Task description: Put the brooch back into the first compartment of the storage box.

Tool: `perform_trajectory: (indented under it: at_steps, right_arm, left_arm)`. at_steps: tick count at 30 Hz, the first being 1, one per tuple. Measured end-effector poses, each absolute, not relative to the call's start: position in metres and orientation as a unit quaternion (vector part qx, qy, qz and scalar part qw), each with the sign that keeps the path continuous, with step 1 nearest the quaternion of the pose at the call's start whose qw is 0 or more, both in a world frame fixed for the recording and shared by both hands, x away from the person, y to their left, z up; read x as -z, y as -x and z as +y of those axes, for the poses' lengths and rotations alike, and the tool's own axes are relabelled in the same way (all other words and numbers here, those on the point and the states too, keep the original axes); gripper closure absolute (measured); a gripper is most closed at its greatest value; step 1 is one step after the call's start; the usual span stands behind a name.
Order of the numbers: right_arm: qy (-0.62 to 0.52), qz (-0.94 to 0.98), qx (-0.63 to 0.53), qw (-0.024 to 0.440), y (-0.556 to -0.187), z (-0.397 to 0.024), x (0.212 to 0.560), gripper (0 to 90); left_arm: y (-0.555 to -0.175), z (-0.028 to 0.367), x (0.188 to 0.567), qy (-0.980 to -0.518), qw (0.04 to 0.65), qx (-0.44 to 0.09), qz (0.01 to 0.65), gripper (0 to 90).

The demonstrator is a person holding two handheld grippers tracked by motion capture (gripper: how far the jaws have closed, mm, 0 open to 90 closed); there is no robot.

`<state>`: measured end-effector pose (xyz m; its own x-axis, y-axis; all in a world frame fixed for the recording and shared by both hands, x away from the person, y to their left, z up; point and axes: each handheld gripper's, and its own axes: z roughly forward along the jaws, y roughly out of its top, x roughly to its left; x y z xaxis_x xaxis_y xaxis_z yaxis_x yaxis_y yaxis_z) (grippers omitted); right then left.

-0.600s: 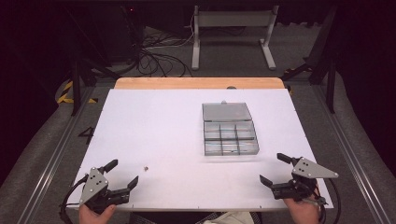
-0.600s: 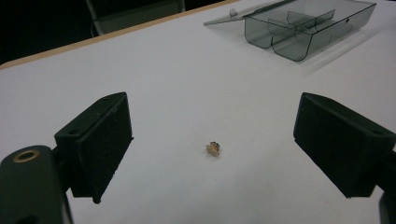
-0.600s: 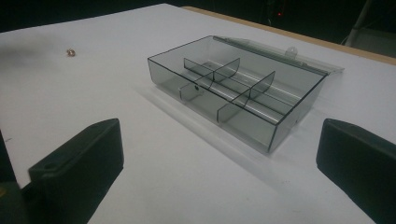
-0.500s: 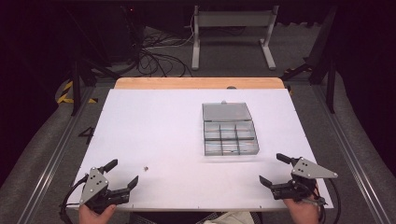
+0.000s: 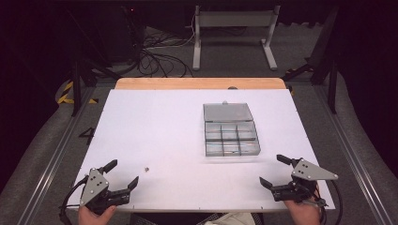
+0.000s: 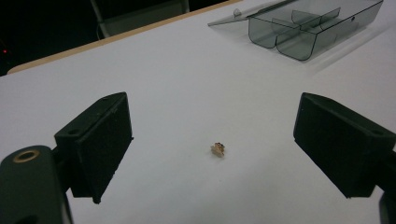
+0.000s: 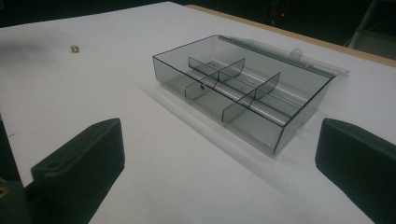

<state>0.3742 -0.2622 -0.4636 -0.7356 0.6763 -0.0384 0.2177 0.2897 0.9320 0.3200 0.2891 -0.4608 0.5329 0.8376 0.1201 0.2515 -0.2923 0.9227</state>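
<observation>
White table (image 5: 155, 122); open smoke-tinted compartment box (image 5: 231, 136) at my two o'clock. My left gripper (image 5: 123, 174), jaws wide and empty, faces a tiny brass-coloured fastener (image 6: 217, 149) at twelve o'clock: likely light, rigid, slippery; I'd pinch its sides.

A dark "4" marks the floor (image 5: 88, 136) left of the table.

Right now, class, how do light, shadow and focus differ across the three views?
High view: white table evenly bright, surroundings dark, slightly soft all over. Left gripper view: small part fairly sharp between the open jaws, near jaws dark and soft, box casts a faint shadow. Right gripper view: dimmer and greyish, the box sharp with a soft shadow along its near side, black jaws blurred at the bottom edge.
</observation>
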Motion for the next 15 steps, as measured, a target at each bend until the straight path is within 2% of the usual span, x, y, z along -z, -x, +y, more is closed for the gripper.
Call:
perform_trajectory:
  at_steps: [15]
  right_arm:
    - [-0.293, 0.773, -0.521, 0.212, -0.3752, -0.2625, 0.4650, 2.4]
  left_arm:
    - [-0.3245, 0.2874, 0.4543, -0.746, 0.470, -0.298, 0.367, 12.2]
